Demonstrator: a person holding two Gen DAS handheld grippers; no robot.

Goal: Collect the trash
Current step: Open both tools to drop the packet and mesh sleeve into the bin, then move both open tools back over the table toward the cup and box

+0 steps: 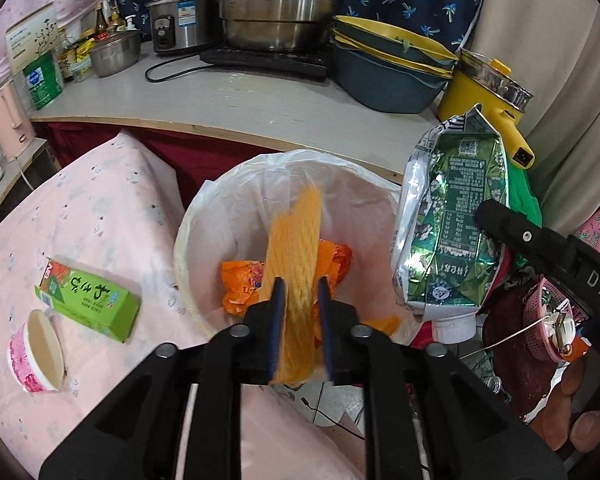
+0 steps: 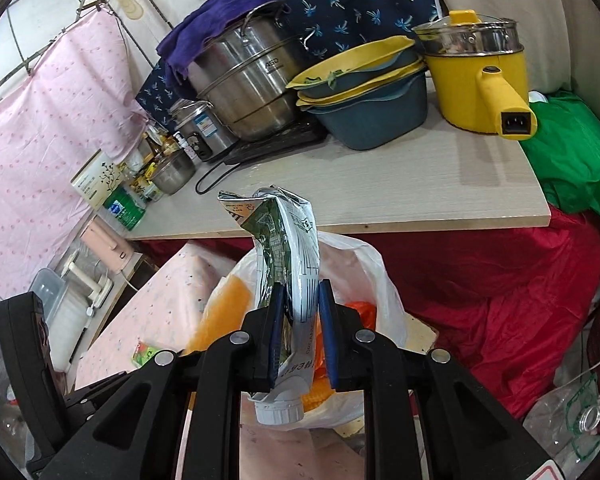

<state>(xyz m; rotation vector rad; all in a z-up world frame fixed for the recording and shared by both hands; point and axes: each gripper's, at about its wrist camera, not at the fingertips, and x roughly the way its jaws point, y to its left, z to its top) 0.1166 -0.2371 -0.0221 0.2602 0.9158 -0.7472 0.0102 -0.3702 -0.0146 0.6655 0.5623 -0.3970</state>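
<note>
My left gripper (image 1: 301, 292) is shut on a yellow foam net sleeve (image 1: 296, 248) and holds it over the white-bagged trash bin (image 1: 204, 216), which holds an orange wrapper (image 1: 240, 284). My right gripper (image 2: 302, 300) is shut on a crushed green and silver carton (image 2: 288, 248) with a white cap, held cap-down just right of the bin; the carton also shows in the left wrist view (image 1: 448, 220). A green box (image 1: 88, 300) and a pink paper cup (image 1: 36, 352) lie on the pink tablecloth to the left.
A counter (image 1: 236, 96) behind the bin holds steel pots (image 1: 280, 4), stacked blue and yellow basins (image 1: 392, 68) and a yellow electric pot (image 2: 480, 76). Red cloth (image 2: 500, 280) hangs under the counter. A pink basket (image 1: 548, 320) lies on the right.
</note>
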